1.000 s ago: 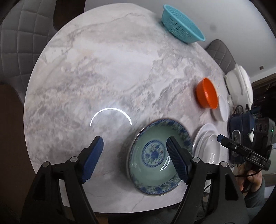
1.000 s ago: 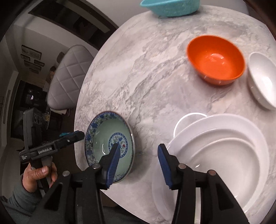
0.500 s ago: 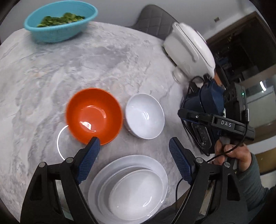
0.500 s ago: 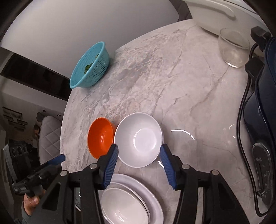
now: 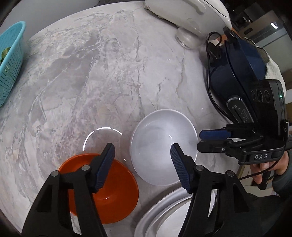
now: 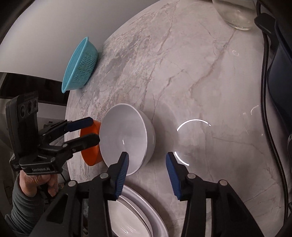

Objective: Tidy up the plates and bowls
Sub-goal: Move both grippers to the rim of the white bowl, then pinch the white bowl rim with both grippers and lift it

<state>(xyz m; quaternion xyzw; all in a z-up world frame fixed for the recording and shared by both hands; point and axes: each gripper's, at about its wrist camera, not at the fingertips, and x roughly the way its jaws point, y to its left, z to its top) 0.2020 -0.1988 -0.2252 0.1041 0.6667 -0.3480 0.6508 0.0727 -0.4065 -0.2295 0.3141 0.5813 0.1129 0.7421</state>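
A white bowl [image 5: 163,145] sits on the marble table next to an orange bowl [image 5: 116,184]. Stacked white plates [image 5: 164,218] lie at the near edge. My left gripper [image 5: 141,160] is open, hovering over the gap between both bowls. My right gripper [image 6: 147,164] is open, its left finger at the white bowl's [image 6: 126,138] near rim. In the right wrist view the left gripper [image 6: 87,130] hangs over the orange bowl [image 6: 90,156]. In the left wrist view the right gripper [image 5: 212,139] shows beside the white bowl's right rim. The plates show below in the right wrist view [image 6: 144,211].
A teal colander [image 6: 81,65] stands at the table's far left edge. A dark blue appliance [image 5: 242,73] with a black cord and a white cooker [image 5: 188,14] stand at the right. A clear glass bowl [image 6: 237,16] sits near the cooker.
Both grippers have come down closer to the white and orange bowls. The left view swung from the blue-patterned bowl across to the orange and white bowls. Both stay open.
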